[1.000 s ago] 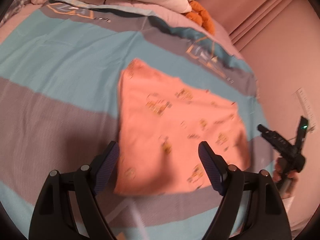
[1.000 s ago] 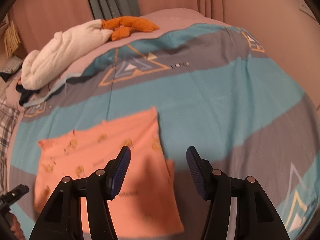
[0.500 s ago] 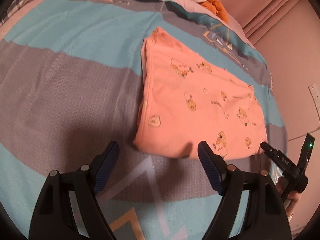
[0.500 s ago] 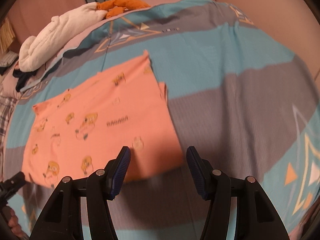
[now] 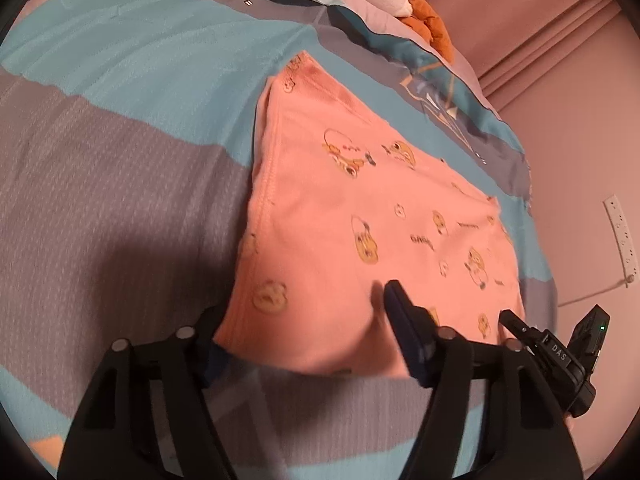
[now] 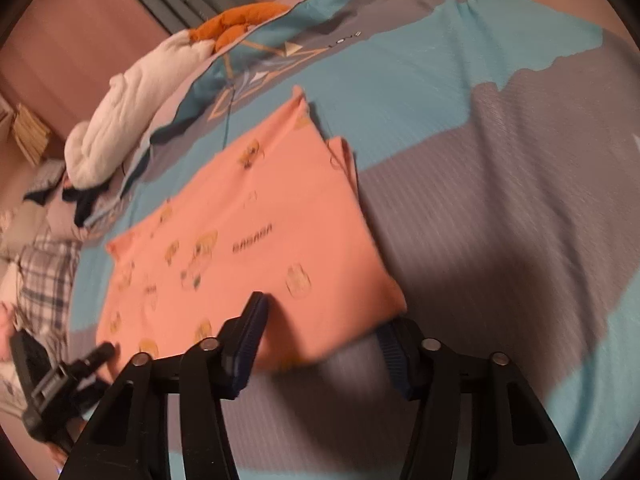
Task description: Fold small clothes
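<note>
While both tools sit at the garment's near edge, neither is clamped yet. Left gripper (image 5: 308, 340), lower centre of left wrist view: fingers wide apart, straddling the near-left corner of the folded salmon-pink cotton garment w/ yellow cartoon prints (image 5: 360, 216). One blue-padded finger (image 5: 404, 324) lies on top of the fabric; the other is tucked under the corner, mostly hidden.

Right gripper (image 6: 324, 344), lower centre of right wrist view: fingers also spread, straddling the garment (image 6: 256, 236) at its near-right corner. Left-hand finger (image 6: 248, 336) rests over the cloth; right-hand one sits at or just under the hem. View is motion-blurred, so contact can't be confirmed.

Garment lies flat, approx. rectangular, on the teal-and-grey striped bedspread (image 5: 120, 152), occupying centre frame in both views. A second layer edge shows along its far-right side in right wrist view.

Other items: white padded quilt bundle (image 6: 132, 108), upper left of right wrist view; orange plush item (image 6: 236, 24) touching it at top centre. Plaid fabric (image 6: 44, 272) at left edge. White power strip on the pink wall (image 5: 620, 236), right edge of left wrist view.
</note>
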Demonstrator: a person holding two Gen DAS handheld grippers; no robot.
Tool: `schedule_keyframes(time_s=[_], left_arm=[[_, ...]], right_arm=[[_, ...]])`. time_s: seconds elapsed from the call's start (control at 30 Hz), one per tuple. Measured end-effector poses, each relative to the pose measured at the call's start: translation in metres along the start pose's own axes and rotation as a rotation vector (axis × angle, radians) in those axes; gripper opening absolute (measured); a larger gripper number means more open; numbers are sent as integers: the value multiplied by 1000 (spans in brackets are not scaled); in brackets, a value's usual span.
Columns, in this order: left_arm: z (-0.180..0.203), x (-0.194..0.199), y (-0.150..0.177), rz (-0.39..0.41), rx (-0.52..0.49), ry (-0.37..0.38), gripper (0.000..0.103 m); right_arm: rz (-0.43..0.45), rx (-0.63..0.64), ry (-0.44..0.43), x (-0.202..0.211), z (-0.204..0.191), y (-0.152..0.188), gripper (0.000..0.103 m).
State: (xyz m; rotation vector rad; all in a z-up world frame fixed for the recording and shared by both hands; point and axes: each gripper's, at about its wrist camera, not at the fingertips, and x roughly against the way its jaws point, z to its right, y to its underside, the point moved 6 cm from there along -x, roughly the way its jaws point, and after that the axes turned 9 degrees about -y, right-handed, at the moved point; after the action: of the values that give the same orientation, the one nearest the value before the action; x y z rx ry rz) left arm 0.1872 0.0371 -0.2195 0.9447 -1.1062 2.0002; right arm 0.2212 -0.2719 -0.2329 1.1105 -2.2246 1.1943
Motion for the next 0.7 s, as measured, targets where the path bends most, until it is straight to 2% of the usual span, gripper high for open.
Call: schedule_keyframes(time_s=[0.03,0.1,0.13,0.17,0.23,0.33,0.5,0.7], left_arm=[[-2,-1,-1,2,0,-7,47],[-2,-2,-3,-5,0,-3,42],[-2,-2,-5,-2,4,8,33],[-1,-2,-5,-3,13,25,28],[0,-1,-4,-12,24,14,23],[4,7,-2,4,1,-12,21],[13,29,9,12,-43,-13,20],[22,55,39,-14,-78,2,20]], right_arm=[[10,-8,-4,-3,0,-3,44],[21,-26,-17,-8,1,-7,37],[26,-36,-32,-10,0,-9,30],[28,-41,-42,-12,-1,-10,26],[27,-55,-52,-16,-2,-12,16],[62,-27,-42,-5,-11,-12,9],[121,11,-81,28,-27,-15,8],[160,75,-49,61,-38,-8,8]])
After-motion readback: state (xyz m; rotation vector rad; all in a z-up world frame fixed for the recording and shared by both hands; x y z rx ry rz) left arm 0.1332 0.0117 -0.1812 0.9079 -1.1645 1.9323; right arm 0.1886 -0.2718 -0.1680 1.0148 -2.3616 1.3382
